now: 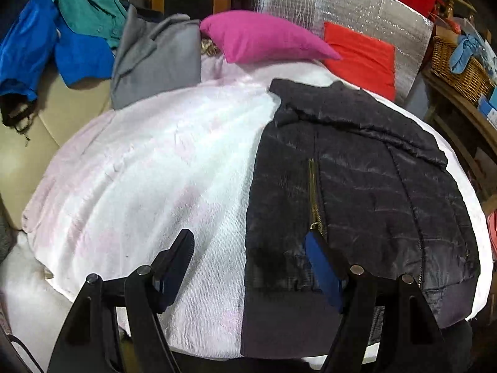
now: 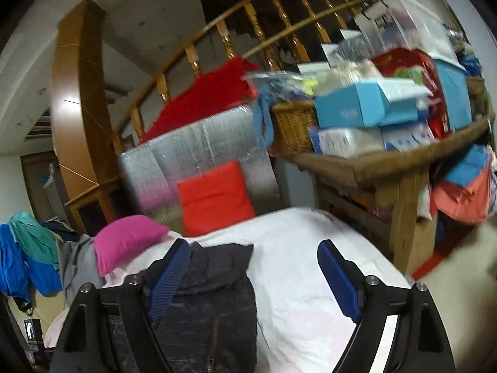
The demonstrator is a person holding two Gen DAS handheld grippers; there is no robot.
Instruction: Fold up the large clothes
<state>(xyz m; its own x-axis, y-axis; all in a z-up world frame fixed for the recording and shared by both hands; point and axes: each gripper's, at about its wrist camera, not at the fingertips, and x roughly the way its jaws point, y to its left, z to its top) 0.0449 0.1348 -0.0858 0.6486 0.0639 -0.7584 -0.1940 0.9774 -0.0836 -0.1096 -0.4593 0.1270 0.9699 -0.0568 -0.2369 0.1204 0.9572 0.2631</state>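
- Black quilted jacket [image 1: 357,186] lies flat on the white blanket [image 1: 155,171], zip up, already narrowed — a fold stage, I'd judge.
- Left gripper [image 1: 251,248] hovers at the hem, jaws wide open, holding nothing.
- Right gripper [image 2: 253,258] is open too, above the collar.
- Next — pinch both ends, fold across.

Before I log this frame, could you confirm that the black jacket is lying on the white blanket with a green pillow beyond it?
Not quite: the pillow beyond the black jacket is pink, not green, as the left wrist view shows. The jacket does lie on the white blanket.
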